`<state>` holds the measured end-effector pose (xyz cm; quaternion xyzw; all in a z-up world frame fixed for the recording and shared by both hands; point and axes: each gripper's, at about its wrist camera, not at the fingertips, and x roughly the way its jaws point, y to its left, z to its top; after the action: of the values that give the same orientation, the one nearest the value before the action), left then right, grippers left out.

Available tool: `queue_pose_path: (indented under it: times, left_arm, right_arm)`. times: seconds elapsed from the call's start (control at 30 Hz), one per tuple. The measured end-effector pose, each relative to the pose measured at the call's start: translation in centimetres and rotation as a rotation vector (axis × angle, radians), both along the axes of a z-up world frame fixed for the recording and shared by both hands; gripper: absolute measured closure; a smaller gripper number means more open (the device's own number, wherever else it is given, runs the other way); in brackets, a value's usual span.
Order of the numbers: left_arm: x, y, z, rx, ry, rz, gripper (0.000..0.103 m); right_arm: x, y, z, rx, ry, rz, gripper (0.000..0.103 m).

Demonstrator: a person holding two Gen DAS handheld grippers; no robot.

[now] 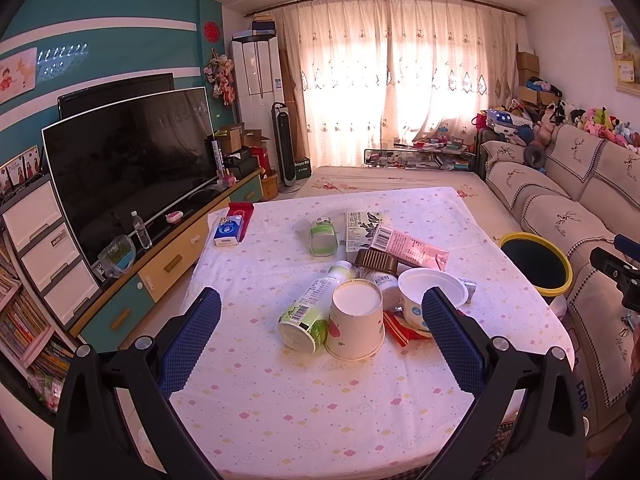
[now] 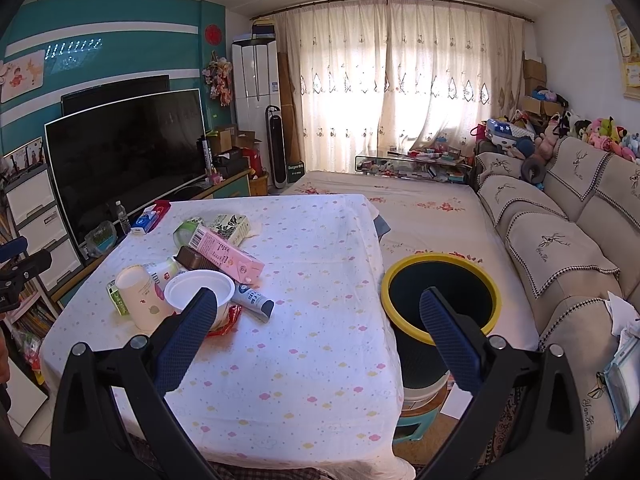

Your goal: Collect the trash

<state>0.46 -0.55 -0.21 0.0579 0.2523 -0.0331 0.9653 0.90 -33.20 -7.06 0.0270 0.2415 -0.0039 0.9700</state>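
Observation:
A heap of trash lies on the table (image 1: 320, 420) with its cloud-print cloth: an upturned paper cup (image 1: 355, 322), a green-label bottle (image 1: 310, 312), a white bowl (image 1: 430, 296), a brown cup (image 1: 376, 260), a pink carton (image 1: 408, 246), a dark-print carton (image 1: 360, 228) and a green jar (image 1: 323, 234). My left gripper (image 1: 320, 300) hangs open above the near side of the heap, holding nothing. My right gripper (image 2: 318, 300) is open and empty over the table's right part. The heap with the white bowl (image 2: 200, 288) lies to its left, the yellow-rimmed bin (image 2: 440, 292) to its right.
A tissue pack (image 1: 228, 232) sits at the table's far left corner. The bin (image 1: 536, 260) stands between table and sofa (image 2: 560, 248). A TV (image 1: 128, 160) on a low cabinet runs along the left wall. A low bed-like platform (image 2: 420, 200) lies beyond the table.

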Motion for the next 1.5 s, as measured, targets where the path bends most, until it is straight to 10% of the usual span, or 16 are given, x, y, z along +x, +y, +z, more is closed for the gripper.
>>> queue_pose_path:
  times: [1.4, 1.5]
  left_arm:
    - [2.5, 1.2, -2.2, -0.023, 0.019, 0.034, 0.004]
    - [3.7, 1.8, -2.8, -0.035, 0.033, 0.044, 0.004]
  right_arm:
    - [4.0, 1.2, -2.7, 0.042, 0.096, 0.059, 0.006]
    - [6.0, 1.6, -2.9, 0.067, 0.132, 0.095, 0.029]
